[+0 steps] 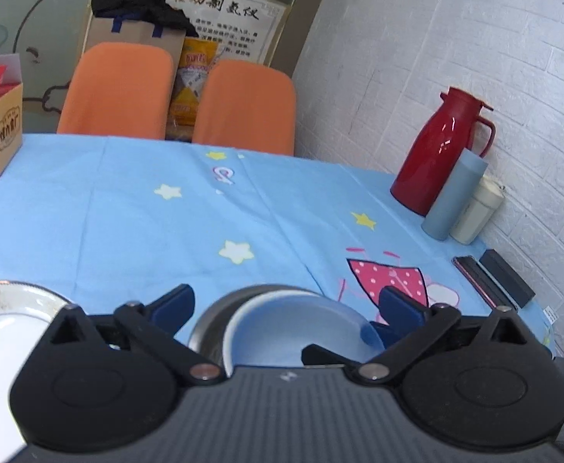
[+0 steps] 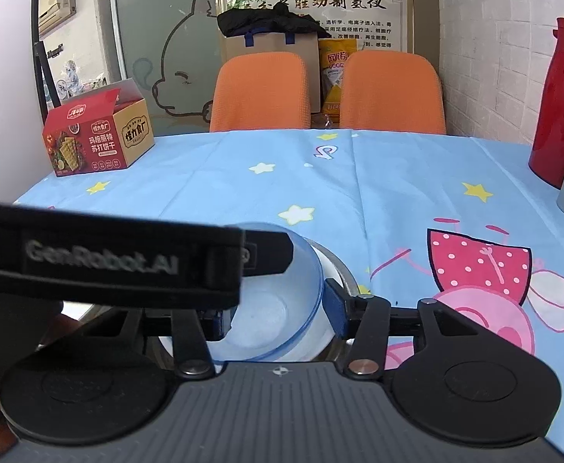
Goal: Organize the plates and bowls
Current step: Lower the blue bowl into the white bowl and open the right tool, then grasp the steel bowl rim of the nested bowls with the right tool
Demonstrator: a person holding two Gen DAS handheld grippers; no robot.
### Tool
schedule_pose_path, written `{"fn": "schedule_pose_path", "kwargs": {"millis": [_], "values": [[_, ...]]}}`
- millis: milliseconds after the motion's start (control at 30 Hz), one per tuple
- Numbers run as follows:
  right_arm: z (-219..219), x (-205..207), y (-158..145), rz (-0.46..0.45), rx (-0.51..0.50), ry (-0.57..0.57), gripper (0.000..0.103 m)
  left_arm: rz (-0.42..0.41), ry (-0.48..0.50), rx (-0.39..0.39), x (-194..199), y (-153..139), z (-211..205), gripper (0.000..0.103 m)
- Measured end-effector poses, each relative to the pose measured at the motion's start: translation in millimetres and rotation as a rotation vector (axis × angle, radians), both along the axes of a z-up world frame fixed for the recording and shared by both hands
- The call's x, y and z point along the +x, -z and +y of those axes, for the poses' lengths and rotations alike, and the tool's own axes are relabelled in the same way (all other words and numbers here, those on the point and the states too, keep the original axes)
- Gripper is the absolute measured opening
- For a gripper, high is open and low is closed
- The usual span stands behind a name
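Note:
In the left wrist view my left gripper [image 1: 285, 308] is open above a blue-white bowl [image 1: 293, 328] that sits in a metal bowl [image 1: 212, 324]. A white plate with a patterned rim [image 1: 7, 308] lies at the lower left. In the right wrist view my right gripper [image 2: 278, 308] has its blue fingers [image 2: 336, 308] on either side of a clear blue bowl [image 2: 282, 308], which is stacked in a white bowl [image 2: 320, 332] inside the metal bowl [image 2: 343, 270]. The left gripper's black body [image 2: 108, 258] crosses in front and hides the right gripper's left finger.
The table has a light blue cartoon cloth [image 1: 166, 212]. A red thermos [image 1: 440, 146], a grey-blue cup [image 1: 455, 196] and a cream cup [image 1: 478, 208] stand at the right by the wall. A red cracker box [image 2: 96, 139] stands far left. Two orange chairs [image 2: 258, 92] are behind the table.

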State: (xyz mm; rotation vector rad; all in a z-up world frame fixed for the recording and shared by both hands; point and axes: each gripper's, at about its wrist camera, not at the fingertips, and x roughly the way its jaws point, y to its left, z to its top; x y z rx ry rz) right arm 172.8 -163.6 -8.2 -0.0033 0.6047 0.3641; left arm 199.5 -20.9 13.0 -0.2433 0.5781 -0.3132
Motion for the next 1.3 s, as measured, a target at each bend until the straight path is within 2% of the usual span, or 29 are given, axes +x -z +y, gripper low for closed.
{"fn": "schedule_pose_path", "kwargs": {"millis": [100,233,300,367,533,633,833,933,1000,1300], "values": [[-8,-8,-5,-0.037,0.025,0.051,0.103,-0.008,-0.034,-0.037,0,-8,12,0.1],[-23,-25,-11,-0.086,0.078,0.136,0.103,0.031,-0.147,-0.038,-2,-12,26,0.1],[-27,-29,-10,-0.09,0.085,0.155,0.103,0.03,-0.2,-0.081,-10,-9,36,0.1],[-28,-28,-7,-0.072,0.084,0.148,0.103,0.054,-0.203,-0.094,-9,-5,41,0.1],[-32,-15,6,-0.016,0.113,0.148,0.103,0.064,-0.2,-0.039,3,-3,44,0.1],[-37,-11,14,0.013,0.13,0.164,0.103,0.107,-0.122,0.001,15,4,41,0.1],[-40,-9,18,0.043,0.14,0.165,0.103,0.233,0.184,0.047,56,13,30,0.1],[-37,-7,20,0.057,0.122,0.151,0.103,0.302,0.247,0.077,74,20,25,0.1],[-35,-4,23,0.07,0.114,0.145,0.103,0.324,0.252,0.106,81,26,22,0.1],[-20,14,34,0.12,0.067,0.12,0.103,0.308,0.313,0.222,88,47,0,0.1]]}}
